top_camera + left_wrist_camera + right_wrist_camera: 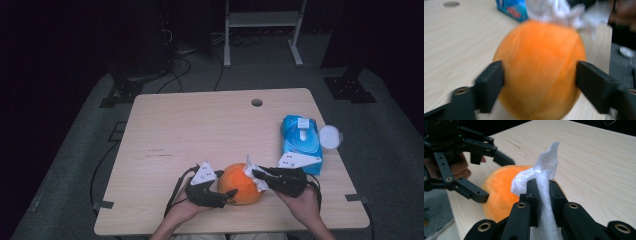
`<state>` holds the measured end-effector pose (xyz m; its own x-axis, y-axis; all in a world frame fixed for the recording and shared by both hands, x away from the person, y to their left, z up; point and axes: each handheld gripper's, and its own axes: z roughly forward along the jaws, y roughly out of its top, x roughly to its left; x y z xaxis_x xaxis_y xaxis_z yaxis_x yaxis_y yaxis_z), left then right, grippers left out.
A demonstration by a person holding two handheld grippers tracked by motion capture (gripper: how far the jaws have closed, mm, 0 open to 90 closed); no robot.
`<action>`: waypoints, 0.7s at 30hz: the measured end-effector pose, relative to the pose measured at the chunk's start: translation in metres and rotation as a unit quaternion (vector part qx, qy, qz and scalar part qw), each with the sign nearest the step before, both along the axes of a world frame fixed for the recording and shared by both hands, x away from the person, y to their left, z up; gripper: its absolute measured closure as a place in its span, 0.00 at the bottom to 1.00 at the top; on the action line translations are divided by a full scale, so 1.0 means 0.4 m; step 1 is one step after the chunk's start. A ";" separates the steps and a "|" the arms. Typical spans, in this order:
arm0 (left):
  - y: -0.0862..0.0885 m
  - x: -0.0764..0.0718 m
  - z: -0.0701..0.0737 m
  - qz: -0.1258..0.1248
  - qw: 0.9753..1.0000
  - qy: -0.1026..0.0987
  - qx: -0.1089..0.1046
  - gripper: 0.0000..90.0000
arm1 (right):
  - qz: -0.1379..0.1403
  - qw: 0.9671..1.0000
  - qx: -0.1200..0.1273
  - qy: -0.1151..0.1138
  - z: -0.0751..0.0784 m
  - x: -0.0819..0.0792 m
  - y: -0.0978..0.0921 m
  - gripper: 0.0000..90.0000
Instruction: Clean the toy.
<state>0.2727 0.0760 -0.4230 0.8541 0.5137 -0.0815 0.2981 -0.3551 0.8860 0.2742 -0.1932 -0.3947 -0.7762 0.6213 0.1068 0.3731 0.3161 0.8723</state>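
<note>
Near tabletop's front edge: left gripper jaws clamp orange plush ball from both sides, steadying it; right gripper jaws pinch white wipe against ball's top for cleaning. Blue wipes pack near right edge.

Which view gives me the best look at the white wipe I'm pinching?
The right gripper view: the white wipe stands sharp and close, clamped between the right gripper jaws, against the orange ball. The left gripper view shows it blurred above the ball. The high view shows a small white patch on the ball's right side.
</note>
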 end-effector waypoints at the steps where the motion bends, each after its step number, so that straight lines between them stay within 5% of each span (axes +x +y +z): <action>1: -0.007 -0.003 0.003 0.000 1.000 -0.007 -0.001 0.21 | 0.007 1.000 0.006 0.003 -0.001 -0.001 0.006 0.90; 4: -0.011 -0.012 -0.004 0.001 0.999 -0.037 0.035 0.28 | 0.026 1.000 0.009 0.002 -0.004 -0.006 0.030 0.89; 7: 0.008 -0.002 -0.011 0.007 0.999 -0.029 0.045 0.37 | 0.019 1.000 -0.005 -0.006 0.000 -0.001 0.021 0.89; 9: 0.022 0.005 -0.018 0.008 0.999 -0.015 0.036 0.37 | 0.002 0.999 -0.031 -0.018 -0.007 0.002 0.010 0.89; 12: 0.023 0.005 -0.018 0.008 1.000 -0.019 0.020 0.29 | 0.000 1.000 -0.012 0.001 -0.013 0.003 -0.004 0.89; 16: 0.000 -0.007 -0.005 -0.001 0.999 -0.046 -0.004 0.15 | 0.021 1.000 0.001 -0.003 -0.006 -0.008 0.019 0.89; 17: -0.014 -0.013 -0.006 0.001 0.998 -0.060 0.035 0.19 | 0.038 0.999 0.009 -0.005 -0.004 -0.016 0.039 0.89; 21: -0.003 -0.011 -0.012 0.007 0.998 -0.056 0.042 0.37 | 0.035 0.999 -0.010 -0.014 -0.007 -0.015 0.044 0.89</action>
<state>0.2683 0.0750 -0.4280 0.8479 0.5270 0.0574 0.2053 -0.4262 0.8810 0.2681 -0.1757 -0.3973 -0.8208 0.5666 0.0726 0.3249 0.3585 0.8752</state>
